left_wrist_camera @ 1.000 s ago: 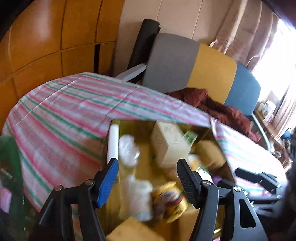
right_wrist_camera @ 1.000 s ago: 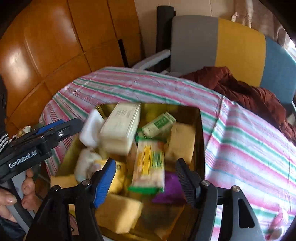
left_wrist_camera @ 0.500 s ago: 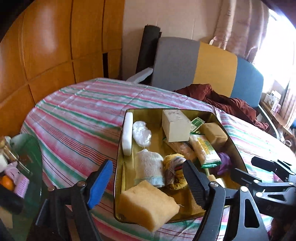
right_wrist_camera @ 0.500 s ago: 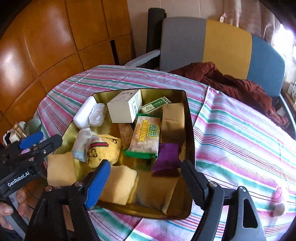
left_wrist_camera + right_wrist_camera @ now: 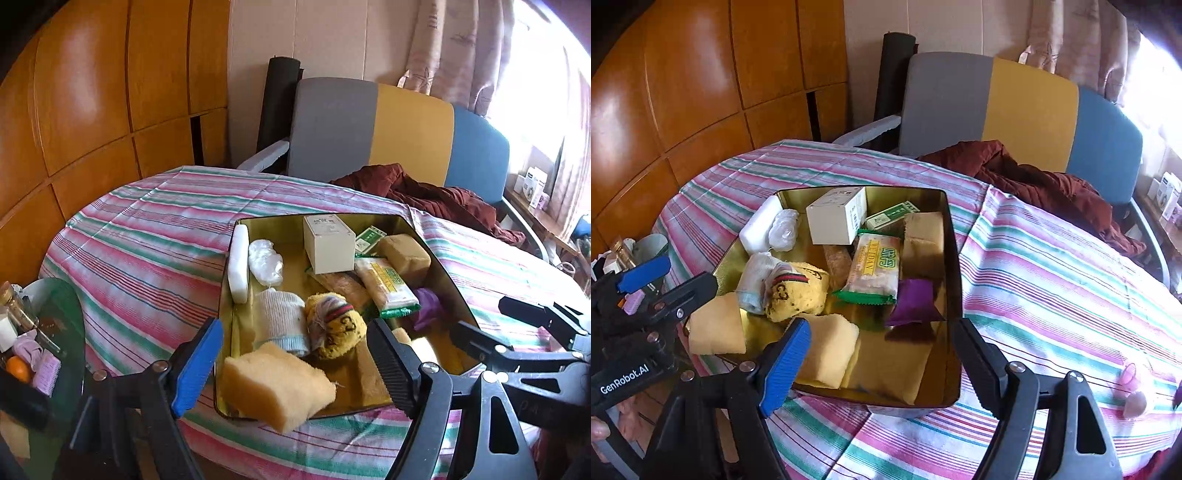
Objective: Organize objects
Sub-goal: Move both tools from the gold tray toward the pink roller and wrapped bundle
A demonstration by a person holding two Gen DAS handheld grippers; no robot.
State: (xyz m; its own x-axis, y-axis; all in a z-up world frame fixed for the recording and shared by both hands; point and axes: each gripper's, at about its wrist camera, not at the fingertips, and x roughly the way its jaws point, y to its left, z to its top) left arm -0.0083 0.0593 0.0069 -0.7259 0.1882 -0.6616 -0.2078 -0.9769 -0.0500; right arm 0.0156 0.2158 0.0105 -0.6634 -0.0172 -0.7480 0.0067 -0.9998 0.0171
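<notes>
Both grippers are held with jaws spread wide and nothing between them. The left gripper (image 5: pixel 295 365) is poised over the near left corner of the tray (image 5: pixel 436 258), and the right gripper (image 5: pixel 882 365) over the near edge; neither is touching anything, which suggests a pick is being lined up, not made.

Just beyond the left jaws a sponge (image 5: pixel 277 384) is seen overhanging the tray's near rim, so it is probably the easiest first grasp. Behind it, a rolled sock (image 5: pixel 282 321) and a yellow pouch (image 5: pixel 338 328) are pressed together.

Between the right jaws a second sponge (image 5: pixel 831 350) is framed, with a purple sachet (image 5: pixel 914 301) to its right and a green-edged wafer pack (image 5: pixel 875 267) lying past it.

Farther back, a white box (image 5: pixel 834 218) stands upright, a green carton (image 5: pixel 892 214) is wedged behind it, and a soap bar (image 5: pixel 238 262) with a plastic wad (image 5: pixel 264 258) lies along the left wall.

Everything is heaped loosely in the tray, so sorting appears barely begun. The tray rests on a striped cloth (image 5: pixel 1052 266) covering the desk, with a chair (image 5: pixel 1027 110) behind.
</notes>
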